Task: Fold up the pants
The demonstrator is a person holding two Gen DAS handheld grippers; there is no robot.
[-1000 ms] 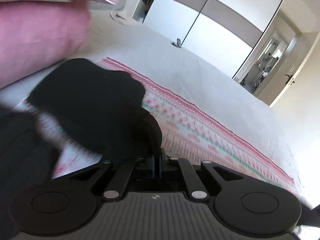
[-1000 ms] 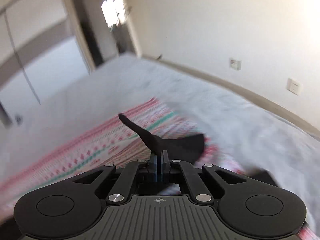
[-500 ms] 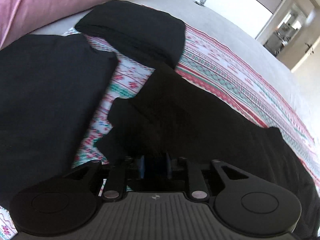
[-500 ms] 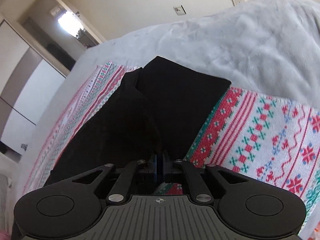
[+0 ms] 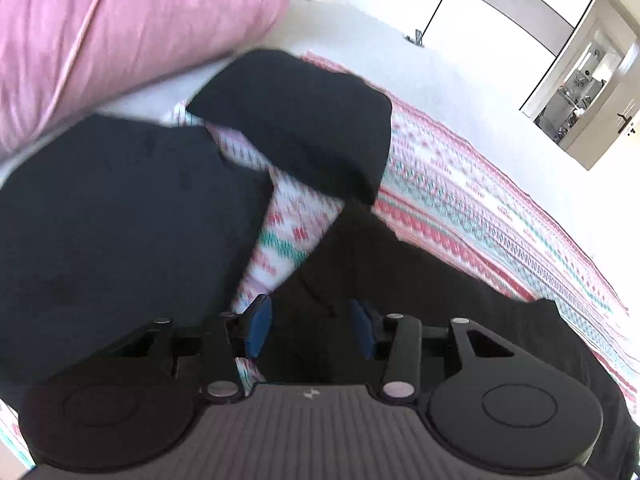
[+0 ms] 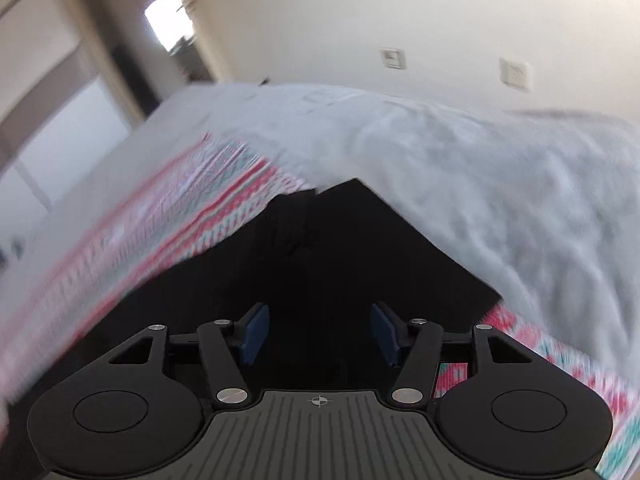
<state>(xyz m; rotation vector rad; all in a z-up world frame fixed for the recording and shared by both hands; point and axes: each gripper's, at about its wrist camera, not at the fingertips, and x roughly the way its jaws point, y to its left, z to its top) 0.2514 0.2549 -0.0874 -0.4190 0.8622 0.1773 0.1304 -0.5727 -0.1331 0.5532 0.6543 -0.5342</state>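
Note:
Black pants [image 5: 400, 280] lie flat on a patterned red, white and green blanket [image 5: 460, 200] on the bed. My left gripper [image 5: 310, 326] is open just above the pants' near edge, blue pads apart, holding nothing. In the right wrist view the pants [image 6: 320, 264] stretch away from my right gripper [image 6: 319, 334], which is open and empty above the cloth. The far end of the pants meets the grey bedspread [image 6: 480, 168].
A folded black garment [image 5: 296, 120] lies beyond the pants and a larger dark garment [image 5: 120, 220] lies to the left. A pink pillow [image 5: 120, 28] is at the far left. White wardrobe doors [image 5: 460, 4] and a doorway stand behind the bed.
Both grippers were shut on the pants, laid them down on the blanket, and have now opened and let go. The right view has tilted up and is blurred by motion.

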